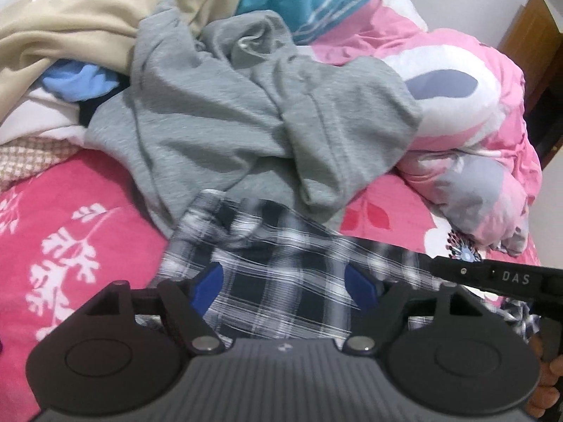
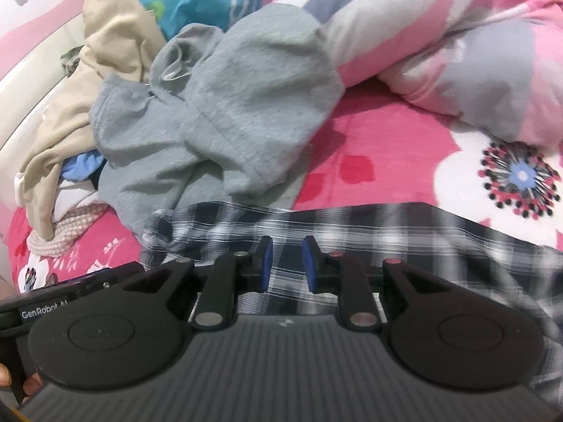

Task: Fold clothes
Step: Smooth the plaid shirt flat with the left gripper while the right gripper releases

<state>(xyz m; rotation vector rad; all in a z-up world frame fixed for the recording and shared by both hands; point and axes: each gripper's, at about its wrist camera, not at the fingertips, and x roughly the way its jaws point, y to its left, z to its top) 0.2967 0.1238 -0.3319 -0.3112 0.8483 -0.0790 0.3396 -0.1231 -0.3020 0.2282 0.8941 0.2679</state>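
"DAS" — right gripper [image 1: 499,276]; "GenRobot" — left gripper [image 2: 45,313]

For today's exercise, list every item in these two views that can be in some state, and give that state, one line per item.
Plaid garment: spread under both tongs, not folded.
Grey garment: crumpled, unfolded, behind the plaid one.
Beige garment: heaped in the pile, unfolded.
Pink quilt: bunched up at the side.
Left tongs: jaws wide apart, nothing gripped.
Right tongs: jaws nearly closed, a small gap showing; grip unclear.
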